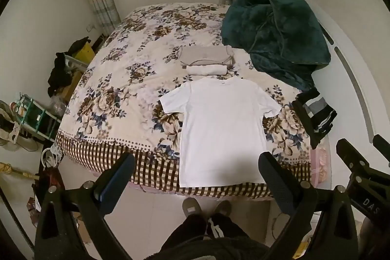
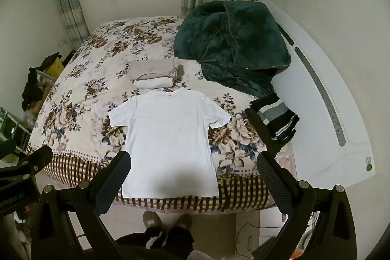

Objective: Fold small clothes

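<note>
A white T-shirt (image 1: 220, 128) lies spread flat on the floral bed, hem at the near edge; it also shows in the right wrist view (image 2: 168, 138). Behind its collar lie a rolled white garment (image 1: 207, 70) and a folded beige garment (image 1: 203, 54). A dark striped garment (image 1: 314, 111) lies at the bed's right edge. My left gripper (image 1: 197, 162) is open and empty, held above the bed's near edge. My right gripper (image 2: 193, 162) is open and empty, also above the near edge, over the shirt's hem.
A dark green blanket (image 1: 275, 33) is heaped at the bed's far right. The white headboard (image 2: 321, 99) runs along the right. Clutter and a shelf (image 1: 36, 113) stand on the floor at left. The person's feet (image 1: 206, 208) stand at the bed's near edge.
</note>
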### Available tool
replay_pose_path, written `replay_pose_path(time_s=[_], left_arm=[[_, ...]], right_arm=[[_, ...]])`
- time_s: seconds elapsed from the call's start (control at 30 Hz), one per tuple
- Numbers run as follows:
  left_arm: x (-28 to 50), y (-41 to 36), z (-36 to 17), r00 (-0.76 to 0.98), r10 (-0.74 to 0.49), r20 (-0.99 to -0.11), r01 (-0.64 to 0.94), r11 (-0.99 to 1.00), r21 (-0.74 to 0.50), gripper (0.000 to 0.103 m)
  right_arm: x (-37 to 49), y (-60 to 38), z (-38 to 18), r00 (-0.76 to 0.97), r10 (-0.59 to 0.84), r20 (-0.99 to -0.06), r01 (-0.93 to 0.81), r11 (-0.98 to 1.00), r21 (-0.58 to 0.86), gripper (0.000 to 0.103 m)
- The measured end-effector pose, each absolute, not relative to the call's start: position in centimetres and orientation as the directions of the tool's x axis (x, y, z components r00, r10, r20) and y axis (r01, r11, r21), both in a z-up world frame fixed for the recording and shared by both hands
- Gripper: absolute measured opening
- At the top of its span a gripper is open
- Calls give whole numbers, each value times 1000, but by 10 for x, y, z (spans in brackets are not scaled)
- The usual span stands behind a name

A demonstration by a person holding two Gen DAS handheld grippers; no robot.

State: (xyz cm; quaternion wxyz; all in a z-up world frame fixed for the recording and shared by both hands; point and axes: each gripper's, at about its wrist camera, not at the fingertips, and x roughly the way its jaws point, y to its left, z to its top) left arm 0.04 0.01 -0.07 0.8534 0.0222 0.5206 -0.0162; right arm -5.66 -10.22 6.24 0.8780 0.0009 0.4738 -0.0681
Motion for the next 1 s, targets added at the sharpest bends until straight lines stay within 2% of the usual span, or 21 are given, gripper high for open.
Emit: replay_pose_path(time_s=[1.0], left_arm=[[6, -7, 9, 473, -14, -881, 56, 998, 15, 103]], right_arm=[[-53, -102, 77, 550, -125, -826, 115, 991, -73, 103]])
